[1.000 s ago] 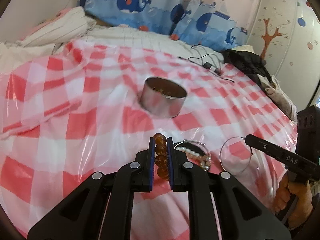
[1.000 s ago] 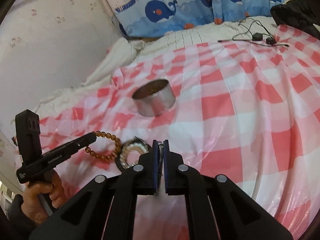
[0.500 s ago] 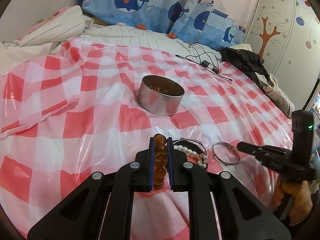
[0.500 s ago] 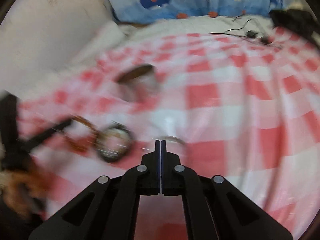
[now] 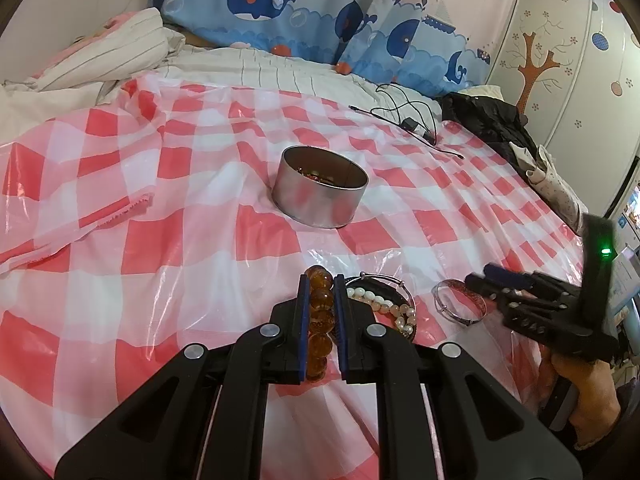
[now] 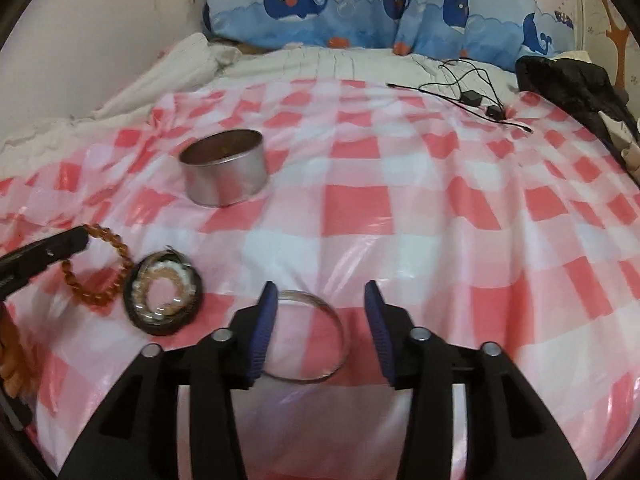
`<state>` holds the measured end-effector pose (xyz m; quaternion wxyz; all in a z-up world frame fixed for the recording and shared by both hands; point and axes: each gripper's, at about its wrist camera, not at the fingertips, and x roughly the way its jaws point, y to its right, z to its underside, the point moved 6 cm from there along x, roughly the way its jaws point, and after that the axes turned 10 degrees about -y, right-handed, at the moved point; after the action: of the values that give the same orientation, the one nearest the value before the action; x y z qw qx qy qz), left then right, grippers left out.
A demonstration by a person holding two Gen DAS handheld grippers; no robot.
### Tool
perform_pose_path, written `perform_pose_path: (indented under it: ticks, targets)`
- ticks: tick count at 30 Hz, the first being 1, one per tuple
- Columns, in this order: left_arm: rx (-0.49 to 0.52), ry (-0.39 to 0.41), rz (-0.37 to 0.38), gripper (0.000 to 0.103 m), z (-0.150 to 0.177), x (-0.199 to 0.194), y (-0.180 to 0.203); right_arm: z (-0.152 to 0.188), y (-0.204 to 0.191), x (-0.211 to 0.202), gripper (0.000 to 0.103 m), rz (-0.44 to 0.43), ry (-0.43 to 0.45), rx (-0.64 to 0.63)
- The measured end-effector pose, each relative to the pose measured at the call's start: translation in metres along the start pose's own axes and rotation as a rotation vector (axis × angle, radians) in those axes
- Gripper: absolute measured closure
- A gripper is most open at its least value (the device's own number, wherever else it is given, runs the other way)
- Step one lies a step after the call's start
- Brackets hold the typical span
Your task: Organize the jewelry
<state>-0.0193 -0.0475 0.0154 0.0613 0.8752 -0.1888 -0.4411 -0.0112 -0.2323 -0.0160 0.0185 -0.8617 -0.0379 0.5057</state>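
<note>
My left gripper (image 5: 320, 280) is shut on an amber bead bracelet (image 5: 320, 312), held just above the red-checked plastic cloth. In the right wrist view the amber bracelet (image 6: 120, 256) hangs from the left gripper (image 6: 82, 240) as a loop. Beside it lies a pearl bracelet (image 5: 384, 304) inside a dark bangle (image 6: 164, 296). A thin silver bangle (image 6: 339, 332) lies flat on the cloth between the opening jaws of my right gripper (image 6: 320, 288); the pads do not touch it. The round metal tin (image 5: 320, 192) stands further back, with some beads inside.
A black cable with a charger (image 5: 412, 124) and a black garment (image 5: 488, 120) lie at the cloth's far right. Whale-print pillows (image 5: 280, 8) and striped bedding (image 5: 120, 52) sit behind. A person's hand (image 5: 580, 392) holds the right gripper.
The right gripper came down with the silver bangle, set it on the cloth beside the pearl bracelet and opened its jaws. The left gripper stayed put with the amber bracelet.
</note>
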Motion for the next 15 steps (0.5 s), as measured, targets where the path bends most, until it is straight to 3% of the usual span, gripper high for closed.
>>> perform_pose_path:
  ticks: [2, 4, 5, 7, 12, 15]
  targets:
    - [0.002, -0.003, -0.002, 0.093, 0.001, 0.001, 0.0, 0.006, -0.004, 0.013, 0.063, -0.012, -0.051, -0.023]
    - [0.002, -0.003, -0.002, 0.093, 0.001, 0.001, 0.0, 0.005, -0.009, 0.01, 0.091, -0.025, -0.051, -0.045]
    - [0.002, -0.003, -0.001, 0.093, 0.001, 0.001, 0.0, 0.004, -0.01, 0.008, 0.098, -0.048, -0.045, -0.043]
    - [0.004, -0.003, 0.009, 0.093, 0.001, 0.001, 0.001, 0.004, -0.012, 0.001, 0.098, -0.071, -0.021, -0.038]
    - [0.023, 0.006, 0.065, 0.093, -0.009, -0.006, 0.013, -0.01, -0.015, -0.029, 0.097, -0.262, 0.101, 0.029]
    - [0.032, 0.017, 0.088, 0.093, -0.021, -0.012, 0.018, -0.024, -0.02, -0.035, 0.097, -0.312, 0.134, 0.035]
